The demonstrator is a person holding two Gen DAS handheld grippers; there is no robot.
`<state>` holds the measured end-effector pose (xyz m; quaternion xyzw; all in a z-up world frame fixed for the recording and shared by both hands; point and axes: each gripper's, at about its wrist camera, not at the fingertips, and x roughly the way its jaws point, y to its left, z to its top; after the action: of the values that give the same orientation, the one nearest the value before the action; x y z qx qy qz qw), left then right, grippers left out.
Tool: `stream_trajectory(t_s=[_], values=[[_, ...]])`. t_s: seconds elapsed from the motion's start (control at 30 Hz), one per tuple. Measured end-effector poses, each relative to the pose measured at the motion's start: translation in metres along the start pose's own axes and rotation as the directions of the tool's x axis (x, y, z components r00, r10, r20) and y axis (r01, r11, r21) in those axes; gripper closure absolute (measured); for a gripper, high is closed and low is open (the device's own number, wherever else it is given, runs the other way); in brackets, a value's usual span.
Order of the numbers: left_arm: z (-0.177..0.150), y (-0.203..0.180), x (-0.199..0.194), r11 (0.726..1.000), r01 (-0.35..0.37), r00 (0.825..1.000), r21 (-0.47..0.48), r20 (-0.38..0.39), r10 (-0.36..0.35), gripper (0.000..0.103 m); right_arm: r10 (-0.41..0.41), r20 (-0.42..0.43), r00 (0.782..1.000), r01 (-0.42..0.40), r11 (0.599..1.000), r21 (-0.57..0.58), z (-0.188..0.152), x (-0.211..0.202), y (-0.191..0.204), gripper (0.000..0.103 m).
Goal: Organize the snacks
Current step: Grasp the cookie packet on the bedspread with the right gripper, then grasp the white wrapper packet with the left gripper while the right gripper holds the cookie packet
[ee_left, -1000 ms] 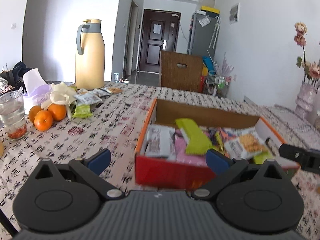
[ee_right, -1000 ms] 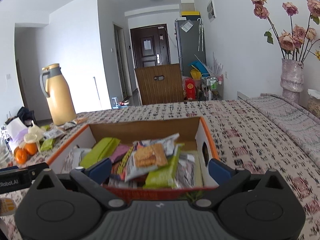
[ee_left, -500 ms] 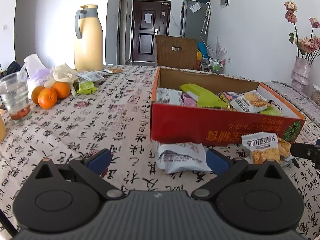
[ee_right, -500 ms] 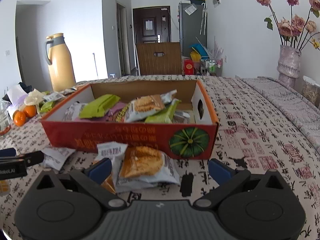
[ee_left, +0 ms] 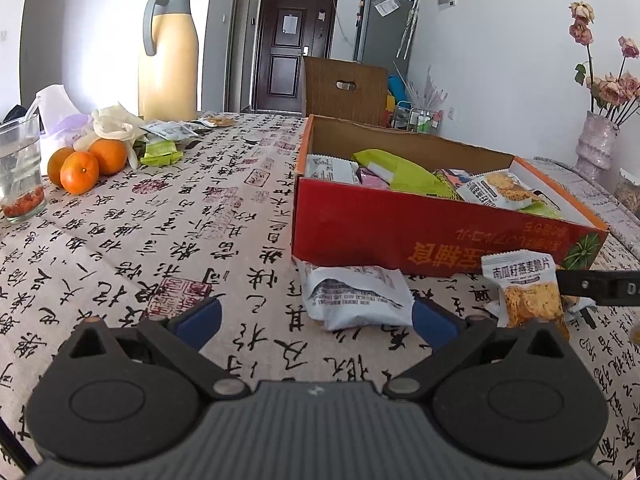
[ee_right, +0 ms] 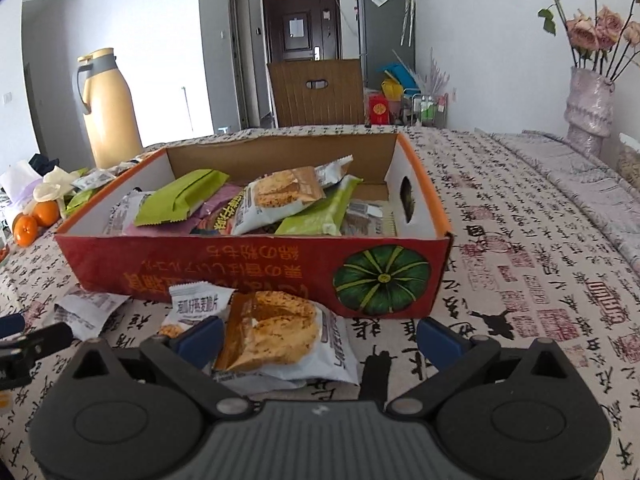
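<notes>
While both hand-held grippers gape wide and empty, right hand-held gripper (ee_right: 316, 334) frames the cracker packet (ee_right: 276, 332) at lower centre; closing on it, then lifting into the red box (ee_right: 248, 276), looks next.

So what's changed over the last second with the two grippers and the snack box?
Both grippers pulled back and dropped low: the left gripper and right gripper now face the loose packets on the table in front of the red box. Both stayed open and empty; the box stayed put.
</notes>
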<state>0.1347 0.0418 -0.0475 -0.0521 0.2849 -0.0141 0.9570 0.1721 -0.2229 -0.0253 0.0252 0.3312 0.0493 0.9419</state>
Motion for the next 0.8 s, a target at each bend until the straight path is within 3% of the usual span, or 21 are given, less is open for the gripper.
stream_trajectory(t_s=[0.17,0.37,0.53,0.8], values=[[0.000,-0.001,0.001,1.000,0.009,1.000,0.002,-0.007,-0.009,0.000,0.034,-0.025,0.999,-0.033,0.999,0.011,0.004,0.013,0.000,0.006],[0.000,-0.001,0.003,1.000,0.006,1.000,0.001,-0.011,-0.006,0.000,0.081,-0.052,0.995,-0.077,0.995,0.070,0.004,0.022,-0.006,0.029],[-0.001,0.000,0.002,1.000,0.005,1.000,-0.003,-0.012,-0.005,0.000,0.089,-0.041,0.995,-0.087,0.995,0.052,0.002,0.018,-0.004,0.042],[-0.001,0.001,0.003,1.000,-0.002,1.000,-0.012,-0.021,0.002,0.000,0.070,0.027,0.997,-0.072,0.995,0.068,-0.001,-0.002,-0.009,0.046]])
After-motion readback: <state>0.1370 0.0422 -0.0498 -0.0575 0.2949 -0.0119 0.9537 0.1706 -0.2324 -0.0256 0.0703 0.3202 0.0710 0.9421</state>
